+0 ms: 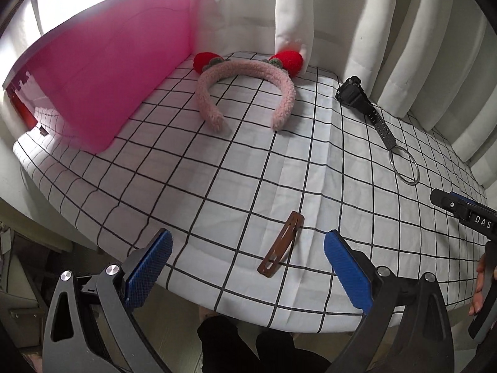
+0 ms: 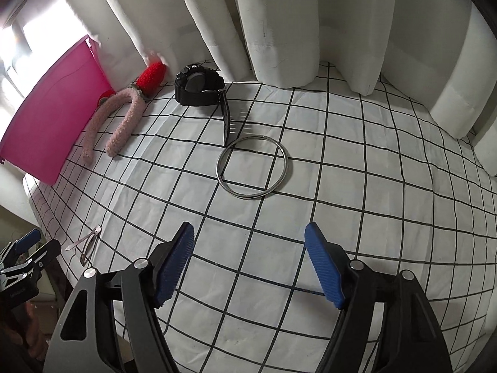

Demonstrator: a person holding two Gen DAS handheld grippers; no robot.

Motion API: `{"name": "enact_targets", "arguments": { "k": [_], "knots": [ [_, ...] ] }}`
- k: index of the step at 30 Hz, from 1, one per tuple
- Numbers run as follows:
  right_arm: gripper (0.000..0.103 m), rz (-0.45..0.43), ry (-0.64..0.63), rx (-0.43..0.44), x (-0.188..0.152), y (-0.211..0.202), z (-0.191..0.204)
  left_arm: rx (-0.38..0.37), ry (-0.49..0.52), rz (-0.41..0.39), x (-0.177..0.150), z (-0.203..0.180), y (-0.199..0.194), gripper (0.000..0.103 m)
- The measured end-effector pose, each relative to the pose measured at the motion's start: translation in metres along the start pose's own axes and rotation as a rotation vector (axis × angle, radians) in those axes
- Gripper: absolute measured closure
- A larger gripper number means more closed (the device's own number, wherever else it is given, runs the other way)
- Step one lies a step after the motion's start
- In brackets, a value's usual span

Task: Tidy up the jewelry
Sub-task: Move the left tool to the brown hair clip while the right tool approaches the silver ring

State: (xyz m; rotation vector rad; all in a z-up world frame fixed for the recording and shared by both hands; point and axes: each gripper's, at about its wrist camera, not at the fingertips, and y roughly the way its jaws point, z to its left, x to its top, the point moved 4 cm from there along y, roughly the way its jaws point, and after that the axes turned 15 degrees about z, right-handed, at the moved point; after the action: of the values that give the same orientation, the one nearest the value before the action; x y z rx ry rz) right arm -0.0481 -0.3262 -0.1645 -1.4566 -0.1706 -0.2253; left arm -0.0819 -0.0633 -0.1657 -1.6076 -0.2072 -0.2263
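Note:
A brown hair clip lies near the table's front edge, just ahead of my left gripper, which stands open and empty above it. A pink fluffy headband with red strawberry ears rests at the back by the pink box. A black watch and a silver bangle lie to the right. In the right wrist view the bangle lies ahead of my open, empty right gripper, with the watch and the headband beyond it.
A white cloth with a black grid covers the table. White curtains hang close behind it. The pink box stands at the left edge. The person's legs show below the front edge.

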Motion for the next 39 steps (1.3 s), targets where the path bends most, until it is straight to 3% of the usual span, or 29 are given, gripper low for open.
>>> {"name": "enact_targets", "arguments": {
  "k": [24,34,39],
  "knots": [
    [0.026,0.018,-0.122,-0.019,0.029,0.044,0.003,0.048,-0.053,0.009,-0.007,-0.02,0.043,0.007],
    [0.02,0.001,-0.167,-0.123,0.045,0.055,0.01,0.072,-0.057,0.009,-0.002,-0.022,0.055,0.007],
    [0.013,-0.002,-0.16,-0.132,0.052,0.059,0.008,0.066,-0.062,0.0,0.004,-0.025,0.057,0.006]
  ]
}}
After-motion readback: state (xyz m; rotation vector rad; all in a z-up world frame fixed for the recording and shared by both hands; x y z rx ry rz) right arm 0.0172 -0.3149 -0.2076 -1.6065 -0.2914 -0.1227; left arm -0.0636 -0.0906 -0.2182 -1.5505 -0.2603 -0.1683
